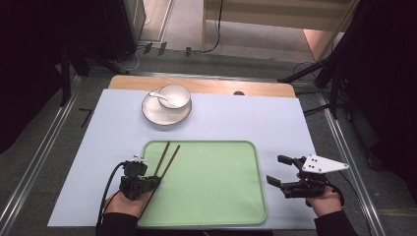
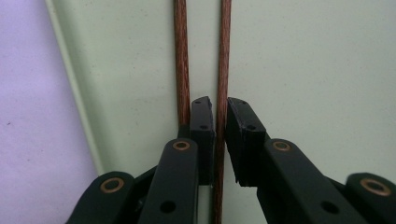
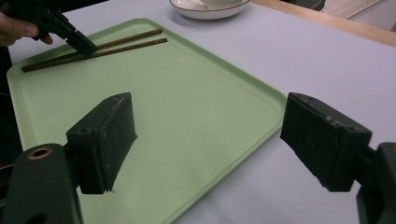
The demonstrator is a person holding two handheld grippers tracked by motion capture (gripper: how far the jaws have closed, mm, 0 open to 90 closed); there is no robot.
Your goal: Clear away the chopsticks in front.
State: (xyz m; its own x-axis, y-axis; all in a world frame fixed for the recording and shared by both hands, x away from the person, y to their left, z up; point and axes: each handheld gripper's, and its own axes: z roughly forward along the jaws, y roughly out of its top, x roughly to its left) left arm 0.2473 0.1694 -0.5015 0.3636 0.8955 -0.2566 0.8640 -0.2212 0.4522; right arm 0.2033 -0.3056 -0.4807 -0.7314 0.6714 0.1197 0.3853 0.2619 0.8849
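Note:
Two brown chopsticks (image 1: 166, 158) lie side by side along the left part of a light green tray (image 1: 216, 187). My left gripper (image 1: 155, 181) sits low over their near ends. In the left gripper view its jaws (image 2: 219, 122) stand a narrow gap apart with the right chopstick (image 2: 224, 56) running between them, and the other chopstick (image 2: 182, 60) lies just outside the left jaw. My right gripper (image 1: 273, 169) hovers at the tray's right edge, wide open with nothing between its jaws (image 3: 205, 140). The right gripper view also has the left gripper (image 3: 84, 45) on the chopsticks (image 3: 121, 42).
A white bowl (image 1: 175, 95) with a white spoon (image 1: 158, 95) stands on a white plate (image 1: 158, 116) behind the tray, on the pale sheet (image 1: 246, 118) that covers the wooden table. Dark stands and cables ring the table on the floor.

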